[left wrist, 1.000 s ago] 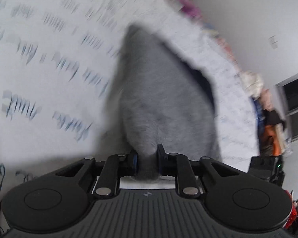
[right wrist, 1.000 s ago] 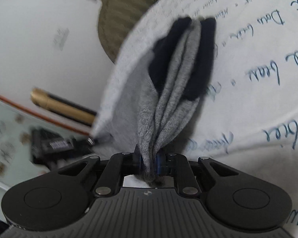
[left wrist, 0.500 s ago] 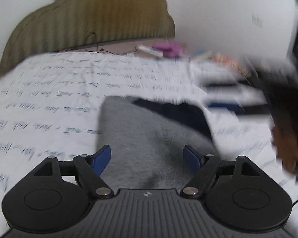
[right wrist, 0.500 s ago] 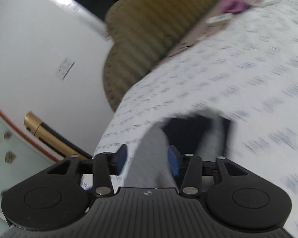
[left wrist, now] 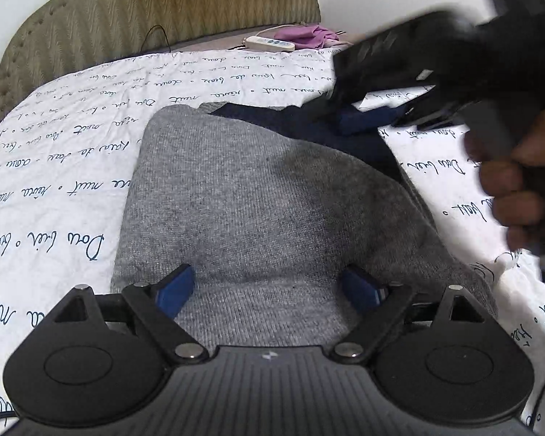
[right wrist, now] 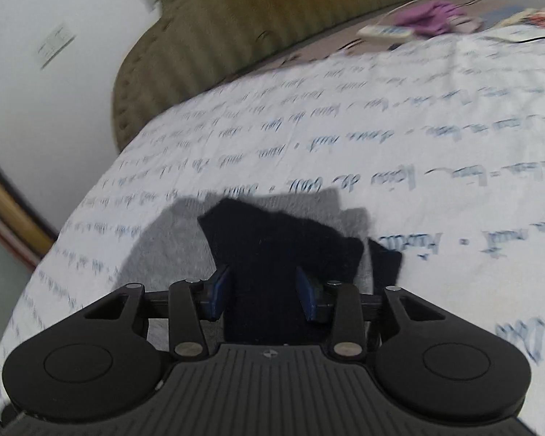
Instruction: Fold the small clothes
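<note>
Left gripper (left wrist: pixel 272 287): jaws opening wide, blue pads straddling the near edge of the garment without pressing it; nothing gripped.
Right gripper (right wrist: pixel 261 292): jaws closing, dark cloth lying between the blue pads, pads not visibly pinching it; blurred at 2 o'clock in the left wrist view, a hand (left wrist: pixel 512 189) wrapping its handle.
Grey knit garment (left wrist: pixel 258 196): lying folded on the bedspread, dark navy part (left wrist: pixel 309 127) showing at its 1 o'clock edge.
Bedspread (left wrist: pixel 72 138): white with blue handwriting print, spreading under the garment.
Headboard (left wrist: pixel 156 3): olive, padded, standing at 12 o'clock.
Power strip (left wrist: pixel 269 43): white, resting at 12 o'clock just beside a pink cloth (left wrist: pixel 305 33).
Containers: none showing.
</note>
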A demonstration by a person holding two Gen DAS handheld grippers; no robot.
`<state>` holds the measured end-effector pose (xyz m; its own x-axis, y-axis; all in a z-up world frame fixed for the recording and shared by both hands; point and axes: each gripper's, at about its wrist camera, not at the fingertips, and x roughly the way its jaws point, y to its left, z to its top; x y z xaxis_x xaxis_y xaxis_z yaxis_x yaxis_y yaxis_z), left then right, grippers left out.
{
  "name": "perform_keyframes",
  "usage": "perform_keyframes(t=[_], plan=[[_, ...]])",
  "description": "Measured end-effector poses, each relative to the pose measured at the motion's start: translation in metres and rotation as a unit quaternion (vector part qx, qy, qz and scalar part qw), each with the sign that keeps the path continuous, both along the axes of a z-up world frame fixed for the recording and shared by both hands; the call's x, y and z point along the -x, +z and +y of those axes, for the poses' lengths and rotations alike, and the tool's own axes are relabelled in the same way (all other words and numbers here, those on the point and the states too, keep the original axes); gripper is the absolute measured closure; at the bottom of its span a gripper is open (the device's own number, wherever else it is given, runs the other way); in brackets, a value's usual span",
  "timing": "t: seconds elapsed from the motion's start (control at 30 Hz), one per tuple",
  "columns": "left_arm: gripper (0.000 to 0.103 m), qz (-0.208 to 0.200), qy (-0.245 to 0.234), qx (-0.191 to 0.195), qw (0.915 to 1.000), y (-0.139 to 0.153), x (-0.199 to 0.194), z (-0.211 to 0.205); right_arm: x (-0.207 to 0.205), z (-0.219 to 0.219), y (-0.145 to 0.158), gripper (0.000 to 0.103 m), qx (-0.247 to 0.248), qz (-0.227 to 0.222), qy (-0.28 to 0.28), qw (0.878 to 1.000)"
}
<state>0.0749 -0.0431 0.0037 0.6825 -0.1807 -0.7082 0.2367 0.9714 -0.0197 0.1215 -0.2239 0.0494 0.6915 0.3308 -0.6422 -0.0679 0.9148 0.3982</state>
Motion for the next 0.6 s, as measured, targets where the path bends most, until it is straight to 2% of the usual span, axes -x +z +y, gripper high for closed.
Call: perform_keyframes(t=[0.03, 0.1, 0.17, 0.23, 0.27, 0.33, 0.4, 0.5, 0.6], plan=[[0.012, -0.001, 0.001, -0.001, 1.0, -0.001, -0.002, -0.002, 0.016, 0.005, 0.012, 0.052, 0.0, -0.021, -0.001, 1.0], [0.01, -0.002, 0.001, -0.004, 1.0, -0.001, -0.001, -0.004, 0.037, 0.016, 0.022, 0.04, -0.001, -0.058, 0.022, 0.998], [0.009, -0.002, 0.002, -0.008, 1.0, -0.001, 0.0, -0.007, 0.041, 0.029, 0.019, 0.036, 0.005, -0.054, 0.053, 0.997], [0.009, -0.002, 0.001, -0.008, 1.0, 0.0, 0.003, -0.007, 0.032, 0.036, 0.001, 0.038, 0.04, -0.024, 0.064, 0.997], [0.009, -0.003, 0.0, -0.008, 1.0, 0.0, 0.004, -0.008, 0.029, 0.036, -0.01, 0.039, 0.058, -0.025, 0.064, 0.996], [0.009, -0.009, -0.001, -0.01, 0.9999, -0.001, 0.005, -0.008, 0.027, 0.029, -0.02, 0.041, 0.063, -0.051, 0.065, 0.995], [0.009, -0.015, -0.001, -0.009, 0.9998, -0.001, 0.007, -0.008, 0.023, 0.031, -0.016, 0.041, 0.063, -0.042, 0.061, 0.995], [0.008, -0.029, 0.008, 0.005, 0.9995, 0.005, 0.02, 0.003, 0.032, 0.041, -0.003, 0.04, 0.107, -0.038, 0.064, 0.991], [0.008, -0.044, 0.021, 0.036, 0.9982, 0.017, 0.046, 0.028, 0.065, 0.031, 0.018, 0.036, 0.077, -0.056, 0.04, 0.995]])
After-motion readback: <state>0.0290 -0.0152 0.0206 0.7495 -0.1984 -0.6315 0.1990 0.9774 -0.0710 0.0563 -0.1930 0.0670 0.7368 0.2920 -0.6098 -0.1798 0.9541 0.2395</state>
